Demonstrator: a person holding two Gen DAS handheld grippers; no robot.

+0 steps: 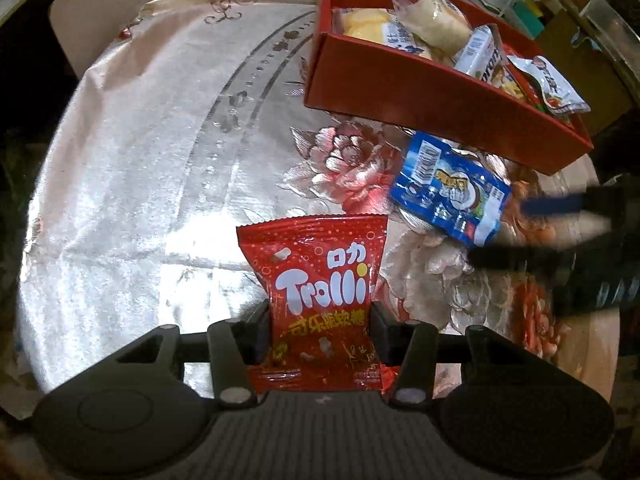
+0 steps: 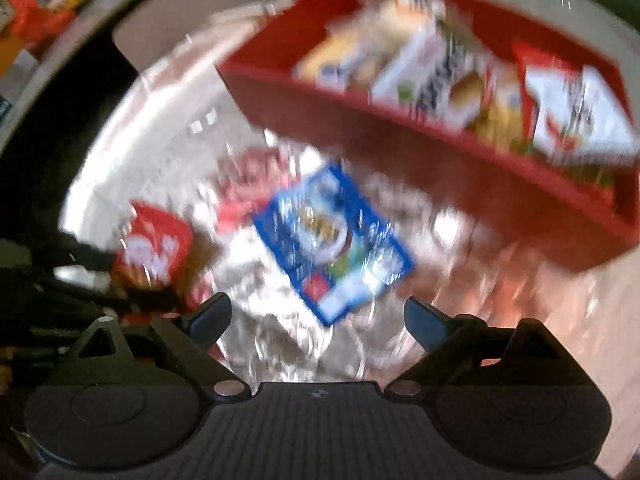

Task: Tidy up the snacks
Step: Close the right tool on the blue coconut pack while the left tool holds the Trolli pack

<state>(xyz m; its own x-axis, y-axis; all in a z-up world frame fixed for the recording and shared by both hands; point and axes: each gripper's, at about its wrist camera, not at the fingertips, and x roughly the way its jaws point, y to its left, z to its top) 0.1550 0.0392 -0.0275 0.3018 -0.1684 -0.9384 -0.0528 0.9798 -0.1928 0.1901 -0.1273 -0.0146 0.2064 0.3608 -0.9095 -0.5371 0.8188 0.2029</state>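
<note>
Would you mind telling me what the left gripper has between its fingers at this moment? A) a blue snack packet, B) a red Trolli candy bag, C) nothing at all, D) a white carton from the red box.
B: in the left wrist view the left gripper is shut on the red Trolli bag, its pads pinching the bag's lower half, while the blue packet lies apart on the table.

My left tongs pinch the red Trolli packet; a blue packet lies beside the red box.
</note>
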